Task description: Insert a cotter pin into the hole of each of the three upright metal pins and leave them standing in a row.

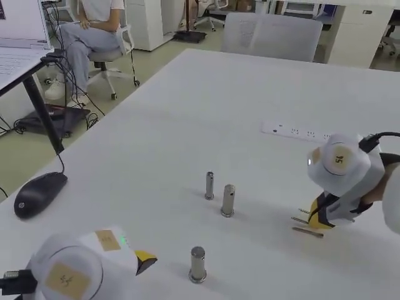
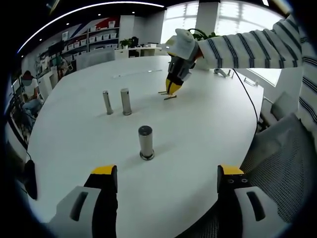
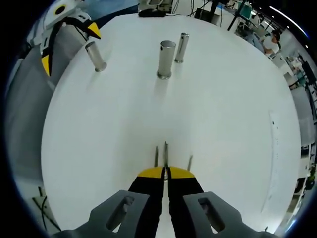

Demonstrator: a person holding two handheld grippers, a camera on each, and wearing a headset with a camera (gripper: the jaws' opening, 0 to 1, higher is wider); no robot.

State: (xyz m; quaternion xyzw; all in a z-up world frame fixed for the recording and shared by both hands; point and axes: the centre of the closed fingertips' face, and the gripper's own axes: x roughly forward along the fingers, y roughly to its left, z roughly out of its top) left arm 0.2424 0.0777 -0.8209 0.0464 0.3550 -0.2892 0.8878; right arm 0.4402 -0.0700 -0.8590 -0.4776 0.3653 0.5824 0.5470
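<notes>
Right gripper has its jaws pinched together on a cotter pin that sticks straight out past the tips. A second cotter pin and a third cotter pin lie flat on the desk, just beside it on either side, toward the right edge. Well apart, mid-desk, two metal pins stand upright close together. The front metal pin stands nearer the near edge. Left gripper has its jaws wide apart and empty, behind the front metal pin.

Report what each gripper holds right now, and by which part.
The left gripper is open and holds nothing. The right gripper is shut on one cotter pin, seemingly pinched at its near end, with the rest sticking forward.
</notes>
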